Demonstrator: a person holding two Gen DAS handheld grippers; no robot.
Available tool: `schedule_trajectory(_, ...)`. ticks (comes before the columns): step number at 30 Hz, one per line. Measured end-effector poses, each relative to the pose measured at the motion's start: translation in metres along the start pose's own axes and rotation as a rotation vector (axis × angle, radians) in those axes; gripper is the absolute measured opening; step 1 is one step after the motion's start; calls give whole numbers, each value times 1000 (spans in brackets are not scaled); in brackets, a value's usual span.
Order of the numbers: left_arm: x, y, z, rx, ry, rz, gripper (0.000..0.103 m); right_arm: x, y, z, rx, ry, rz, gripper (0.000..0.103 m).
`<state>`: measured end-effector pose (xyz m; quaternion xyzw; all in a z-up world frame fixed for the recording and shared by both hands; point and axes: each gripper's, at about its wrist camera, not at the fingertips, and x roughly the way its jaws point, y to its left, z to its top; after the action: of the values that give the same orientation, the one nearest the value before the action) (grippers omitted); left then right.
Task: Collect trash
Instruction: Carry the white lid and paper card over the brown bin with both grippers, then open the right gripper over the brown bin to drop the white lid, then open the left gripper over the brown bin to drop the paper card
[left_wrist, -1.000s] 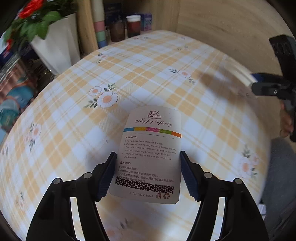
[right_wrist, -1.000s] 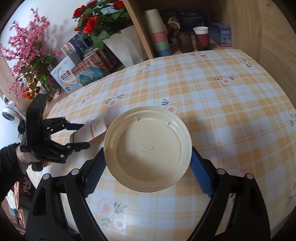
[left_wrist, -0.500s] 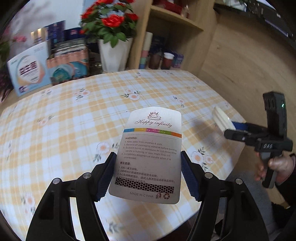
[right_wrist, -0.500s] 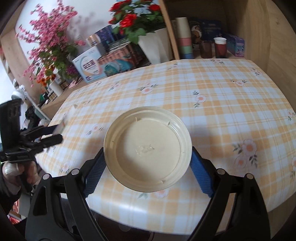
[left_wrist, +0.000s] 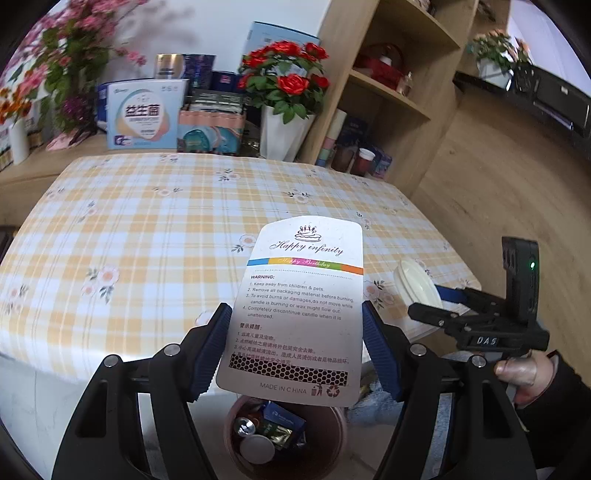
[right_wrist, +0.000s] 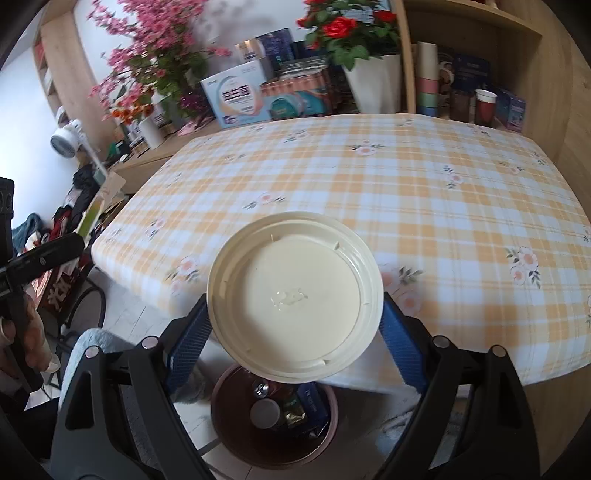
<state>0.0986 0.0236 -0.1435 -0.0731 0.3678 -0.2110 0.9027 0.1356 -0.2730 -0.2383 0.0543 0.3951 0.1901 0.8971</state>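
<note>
1. The trash card (left_wrist: 301, 310), a white candle-packaging card with a "Happy infinity" header and warning text, stands lengthwise: its long axis runs away from the camera, header end farthest out, "MADE IN CHINA" end nearest. The printed face looks back at the lens and it leans slightly right.
2. The left gripper (left_wrist: 295, 354) has it pinched by its two long edges, blue pads (left_wrist: 208, 350) pressing either side of the lower half. Jaws are fairly wide because the card is wide.
3. It hangs in the air past the table's near edge, right above the brown bin (left_wrist: 286, 439) on the floor, which already holds a can, a round lid and wrappers.
4. The other piece, a cream round lid (right_wrist: 293, 310), sits flat-on to the right wrist camera, hollow side facing it, a small wet blob in the middle.
5. The right gripper (right_wrist: 293, 334) clamps it across its full width, jaws very wide, pads on the rim at both sides. It also hovers over the bin.
6. Behind both is the table (right_wrist: 424, 206) with a yellow checked floral cloth, then red roses (left_wrist: 284, 79) in a white pot and boxes along the wall.
</note>
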Motion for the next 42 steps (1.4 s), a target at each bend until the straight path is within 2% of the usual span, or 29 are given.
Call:
schedule_trajectory(5, -33, 3, -21, -15, -26, 29, 68, -7, 25, -21, -27, 23, 22, 86)
schedule_trajectory(13, -67, 8, -48, -64, -63, 11, 69, -6, 56, -46, -79, 77, 29, 87)
schedule_trajectory(26, -70, 13, -54, -94, -69, -9, 69, 5, 76, -56, -113, 127, 41, 88)
schedule_trajectory(32, -64, 15, -55, -105, -61, -14, 69, 11, 77, -59, -116, 146, 68, 95)
schedule_trajectory(35, -60, 13, -55, -103, -50, -21, 69, 9, 73, -57, -104, 125, 69, 97)
schedule_trajectory(42, -45, -2, -54, -55, -5, -45, 69, -20, 40, -31, -20, -18, -28, 97)
